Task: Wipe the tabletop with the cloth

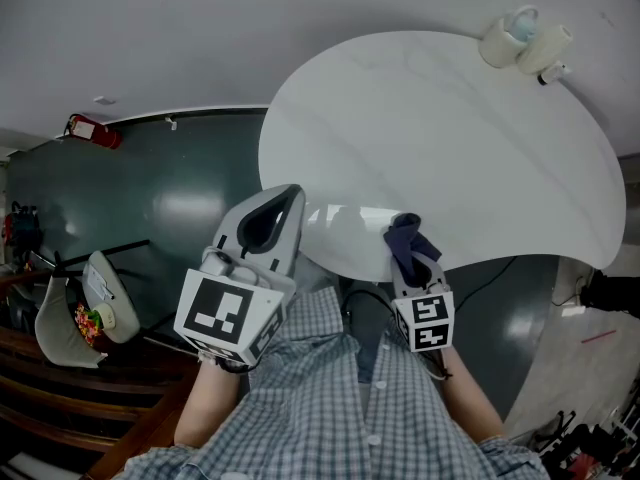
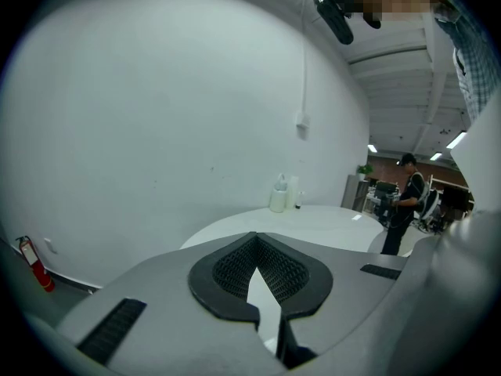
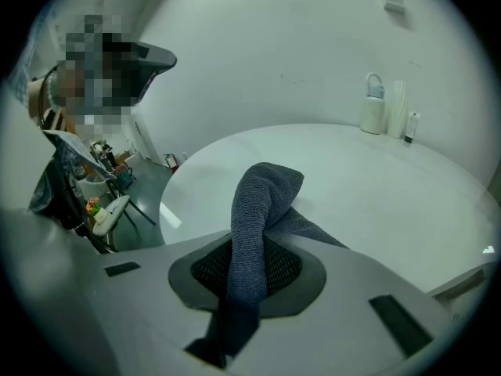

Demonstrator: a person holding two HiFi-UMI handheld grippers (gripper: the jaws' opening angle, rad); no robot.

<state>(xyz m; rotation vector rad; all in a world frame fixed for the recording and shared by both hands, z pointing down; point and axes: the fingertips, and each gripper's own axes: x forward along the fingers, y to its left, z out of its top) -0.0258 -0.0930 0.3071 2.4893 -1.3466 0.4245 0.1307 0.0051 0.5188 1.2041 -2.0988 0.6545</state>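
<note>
- Here, the right gripper (image 3: 252,266) has its jaws closed on the cloth (image 3: 262,194), which is dark blue-grey.
- The cloth stands up out of the jaws and folds over at its top, with one end hanging down the right side.
- In the head view the cloth is at the near edge of the table (image 1: 450,138). I cannot tell if it touches the white top.
- The left gripper (image 2: 256,243) has its pads together at the tips, with nothing between them. It is beside the table's near left edge.
- Two pale bottles (image 1: 520,38) stand at the far edge of the table, well apart from both grippers.
- A red extinguisher (image 1: 92,130) is by the wall at the left.
</note>
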